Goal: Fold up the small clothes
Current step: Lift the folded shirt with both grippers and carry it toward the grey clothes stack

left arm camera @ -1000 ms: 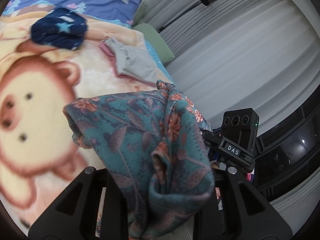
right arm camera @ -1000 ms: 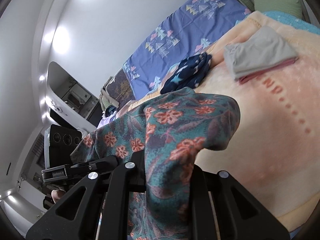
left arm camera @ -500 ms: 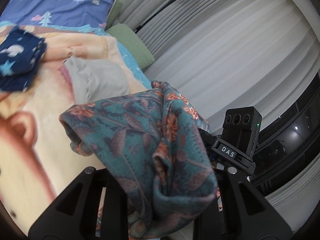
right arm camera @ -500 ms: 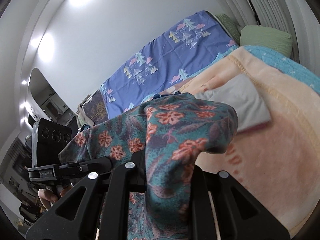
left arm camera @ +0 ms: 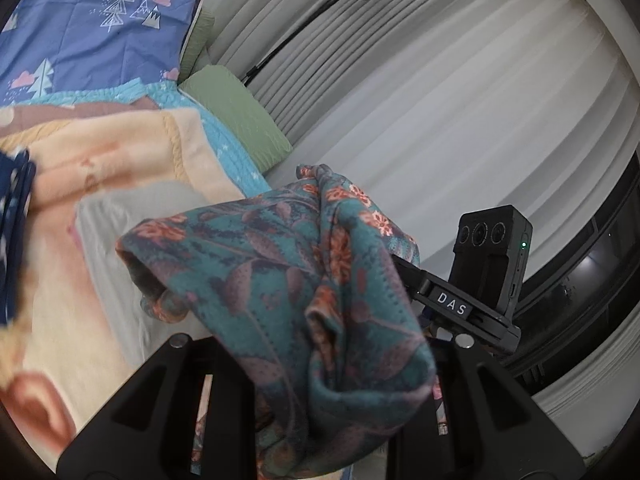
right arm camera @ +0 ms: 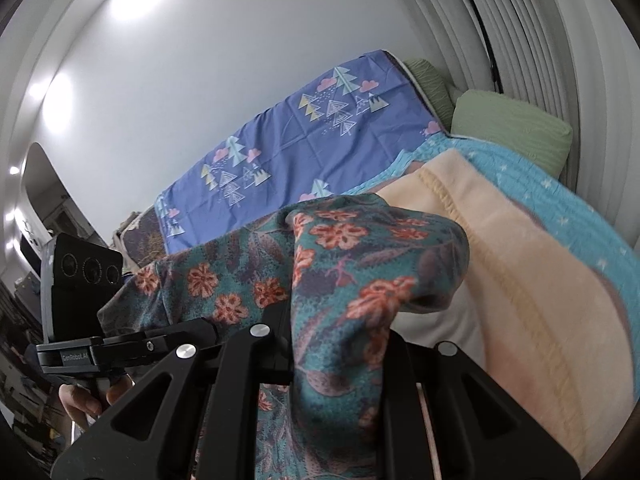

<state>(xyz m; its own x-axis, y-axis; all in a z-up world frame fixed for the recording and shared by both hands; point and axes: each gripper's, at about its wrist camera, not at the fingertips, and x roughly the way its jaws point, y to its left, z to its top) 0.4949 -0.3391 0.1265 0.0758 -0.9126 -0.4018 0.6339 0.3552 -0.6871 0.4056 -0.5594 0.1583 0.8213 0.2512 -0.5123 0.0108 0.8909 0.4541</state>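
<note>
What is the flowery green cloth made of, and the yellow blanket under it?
The flowery cloth looks like a soft, thin knit: it droops in loose folds and shows tiny dots of texture, matte, not shiny. The yellow blanket looks like fuzzy fleece or plush, with a stitched ridge along its edge. Both are guesses from looks alone.

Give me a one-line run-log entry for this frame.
phase: carry | left gripper: shut on floral garment | right gripper: shut on floral garment | garment: held above blanket
</note>
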